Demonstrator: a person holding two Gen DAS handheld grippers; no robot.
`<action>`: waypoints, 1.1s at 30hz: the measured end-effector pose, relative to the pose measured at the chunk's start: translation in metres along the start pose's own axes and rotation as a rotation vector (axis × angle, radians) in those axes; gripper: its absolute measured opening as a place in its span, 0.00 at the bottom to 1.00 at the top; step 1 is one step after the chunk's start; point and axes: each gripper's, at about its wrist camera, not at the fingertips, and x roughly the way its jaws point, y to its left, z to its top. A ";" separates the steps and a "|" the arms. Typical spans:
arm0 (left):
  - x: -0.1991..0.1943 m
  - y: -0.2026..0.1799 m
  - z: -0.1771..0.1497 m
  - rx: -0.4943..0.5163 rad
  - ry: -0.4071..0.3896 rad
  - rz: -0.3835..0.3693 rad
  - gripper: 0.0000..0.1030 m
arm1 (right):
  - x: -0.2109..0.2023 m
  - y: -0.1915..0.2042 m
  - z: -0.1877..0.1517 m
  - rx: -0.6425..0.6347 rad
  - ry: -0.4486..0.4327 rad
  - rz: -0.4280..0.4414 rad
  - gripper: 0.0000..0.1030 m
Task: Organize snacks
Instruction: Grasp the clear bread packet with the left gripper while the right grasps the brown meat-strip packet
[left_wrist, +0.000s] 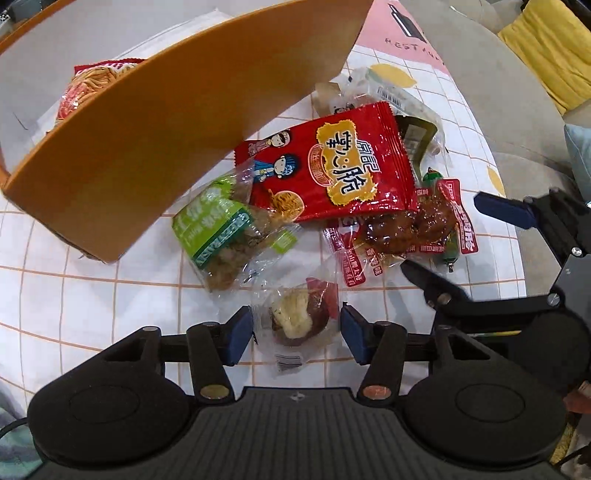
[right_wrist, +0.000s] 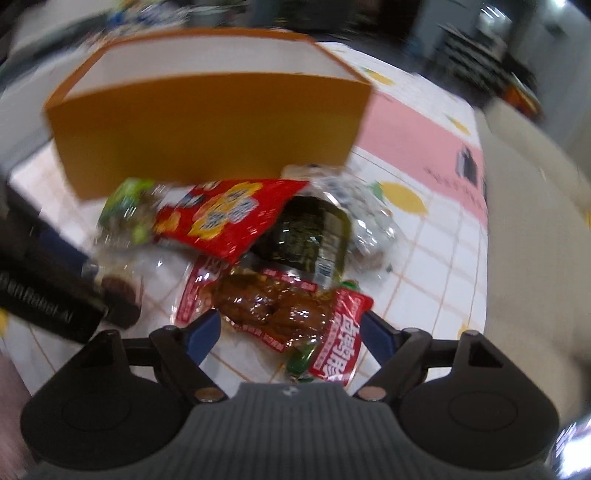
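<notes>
Snack packets lie in a pile on a checked tablecloth beside an orange box (left_wrist: 177, 122). My left gripper (left_wrist: 295, 338) is open, its blue pads either side of a small clear-wrapped cake (left_wrist: 299, 321) on the cloth. A red noodle-snack bag (left_wrist: 332, 162), a green packet (left_wrist: 218, 229) and a clear packet of brown braised meat (left_wrist: 399, 229) lie beyond. One red packet (left_wrist: 88, 88) lies inside the box. My right gripper (right_wrist: 291, 328) is open around the near end of the braised meat packet (right_wrist: 273, 306). The right wrist view is blurred.
A dark seaweed packet (right_wrist: 310, 232) and a silvery wrapper (right_wrist: 369, 218) lie behind the red bag (right_wrist: 229, 218). The cloth has a pink band (right_wrist: 413, 144). A grey sofa with a yellow cushion (left_wrist: 554, 48) stands beyond the table edge.
</notes>
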 end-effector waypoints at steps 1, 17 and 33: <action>0.000 0.000 0.000 0.004 -0.001 -0.001 0.58 | 0.001 0.003 0.000 -0.041 -0.002 -0.003 0.77; 0.001 0.002 0.002 0.009 0.007 -0.016 0.54 | 0.023 0.005 -0.005 -0.182 -0.015 0.060 0.82; -0.003 0.001 -0.003 0.022 0.001 0.007 0.48 | 0.001 0.011 -0.004 -0.214 -0.031 0.006 0.42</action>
